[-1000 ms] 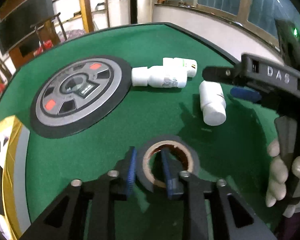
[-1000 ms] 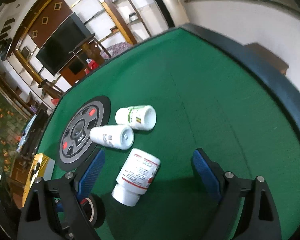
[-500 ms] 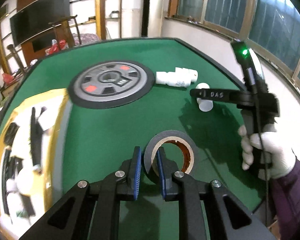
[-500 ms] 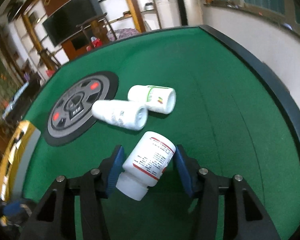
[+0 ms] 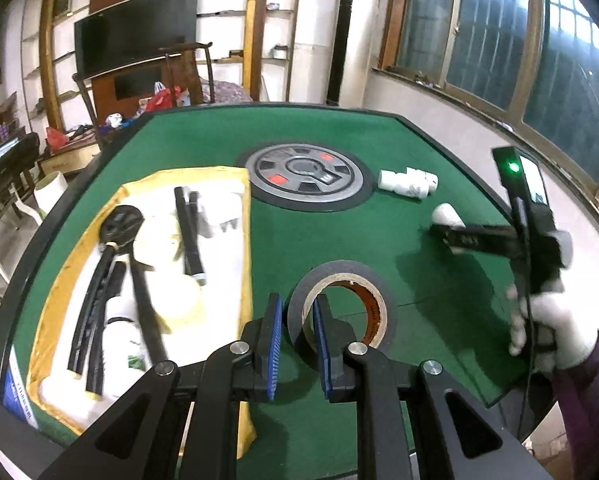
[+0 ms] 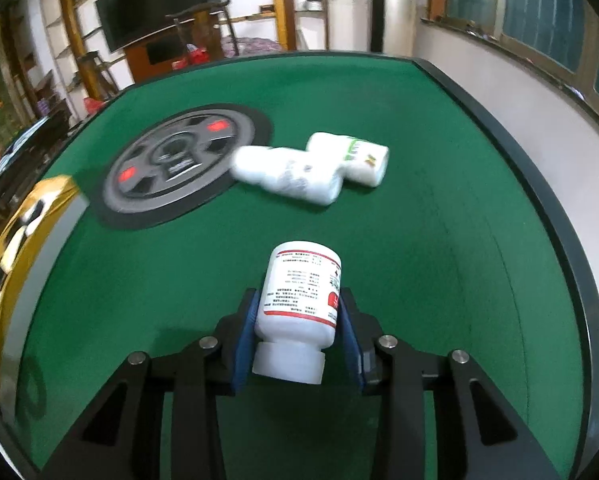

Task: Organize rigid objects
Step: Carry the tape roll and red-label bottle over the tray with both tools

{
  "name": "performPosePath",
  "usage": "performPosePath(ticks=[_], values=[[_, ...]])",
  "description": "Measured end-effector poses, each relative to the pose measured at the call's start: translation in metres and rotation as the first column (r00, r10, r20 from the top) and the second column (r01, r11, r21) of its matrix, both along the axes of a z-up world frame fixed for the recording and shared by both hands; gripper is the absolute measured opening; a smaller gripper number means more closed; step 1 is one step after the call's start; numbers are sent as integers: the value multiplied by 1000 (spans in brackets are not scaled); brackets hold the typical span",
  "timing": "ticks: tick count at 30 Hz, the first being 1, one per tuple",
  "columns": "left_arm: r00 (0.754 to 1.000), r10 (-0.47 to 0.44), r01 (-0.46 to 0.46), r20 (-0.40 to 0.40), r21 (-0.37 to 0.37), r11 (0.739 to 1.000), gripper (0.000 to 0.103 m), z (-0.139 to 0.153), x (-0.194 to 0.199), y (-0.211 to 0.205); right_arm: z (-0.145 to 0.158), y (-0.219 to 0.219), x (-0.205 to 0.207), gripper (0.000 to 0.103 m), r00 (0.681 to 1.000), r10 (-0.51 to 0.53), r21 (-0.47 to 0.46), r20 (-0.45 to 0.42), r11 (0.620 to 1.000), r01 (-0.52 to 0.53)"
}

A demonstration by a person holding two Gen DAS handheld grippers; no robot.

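Right hand-held gripper [image 6: 297, 338] just closed on white bottle [image 6: 299, 296], cap toward camera.

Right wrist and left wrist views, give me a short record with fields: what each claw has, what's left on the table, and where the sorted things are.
left claw: shut on the wall of the black tape roll
right claw: jaws have just been closing; pads now against the red-labelled white bottle
left on felt: two white bottles lying beside the round grey panel
sorted things: yellow-rimmed tray at the table's left, holding black tools and white items
table: green felt, dark rim
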State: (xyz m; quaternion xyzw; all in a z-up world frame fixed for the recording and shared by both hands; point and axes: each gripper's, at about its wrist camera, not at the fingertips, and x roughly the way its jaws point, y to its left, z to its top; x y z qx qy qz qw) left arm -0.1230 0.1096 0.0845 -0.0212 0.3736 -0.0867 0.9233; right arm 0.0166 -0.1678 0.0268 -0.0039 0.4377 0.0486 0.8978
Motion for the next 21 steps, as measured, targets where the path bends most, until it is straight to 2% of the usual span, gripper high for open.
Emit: performPosePath(ticks=[10,21], values=[[997,34,-35,73,9,999,15,12,-23,20,35,52,-56,37,989,135,46,59,989,-138],[986,110,-112,127,10,994,15,22,-38,51,49,114,-80,38,963,261,74,68,961,-266]])
